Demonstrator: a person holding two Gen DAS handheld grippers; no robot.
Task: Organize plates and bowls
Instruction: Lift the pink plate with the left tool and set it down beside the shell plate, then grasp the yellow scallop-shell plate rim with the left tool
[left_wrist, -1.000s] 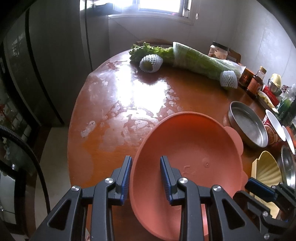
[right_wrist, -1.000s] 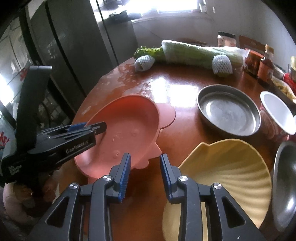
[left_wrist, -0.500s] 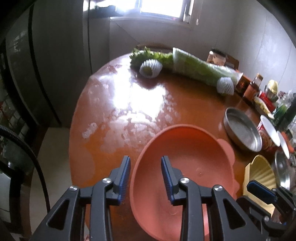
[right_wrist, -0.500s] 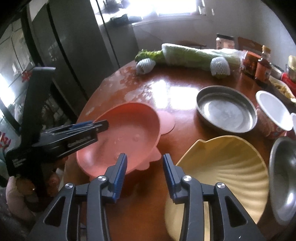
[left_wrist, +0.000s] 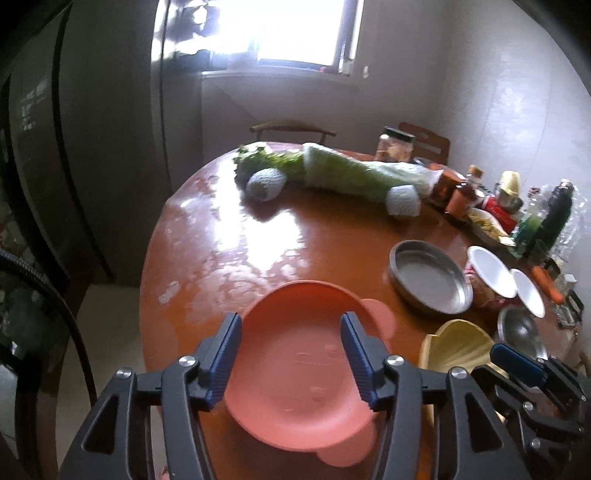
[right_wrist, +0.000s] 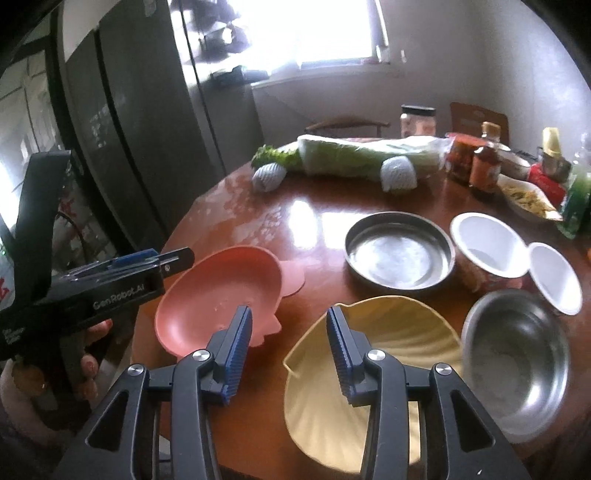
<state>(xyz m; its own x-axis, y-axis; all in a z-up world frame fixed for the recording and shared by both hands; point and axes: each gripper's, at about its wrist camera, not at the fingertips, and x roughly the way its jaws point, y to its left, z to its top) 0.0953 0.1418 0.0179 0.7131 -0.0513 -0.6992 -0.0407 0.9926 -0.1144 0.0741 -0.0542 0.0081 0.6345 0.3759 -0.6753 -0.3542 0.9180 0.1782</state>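
A pink bowl with small ears (left_wrist: 303, 369) lies on the round brown table (left_wrist: 221, 243) near its front edge. My left gripper (left_wrist: 290, 332) hovers above it with its jaws opening; the pads touch nothing. The right wrist view shows the pink bowl (right_wrist: 221, 295) left of a yellow shell-shaped plate (right_wrist: 388, 369). My right gripper (right_wrist: 289, 317) hangs over the gap between the two, jaws opening, with only table between them. Its right finger overlaps the yellow plate's near rim in that view.
A steel pan (right_wrist: 399, 254), two white bowls (right_wrist: 487, 243) and a steel bowl (right_wrist: 517, 362) stand to the right. Wrapped cabbage (right_wrist: 369, 155), bottles and jars (right_wrist: 484, 166) line the back. A dark fridge (right_wrist: 129, 129) stands left of the table.
The left gripper let go of the pink bowl's rim, and the bowl now rests flat. Both grippers rose and drew back, and their jaws widened.
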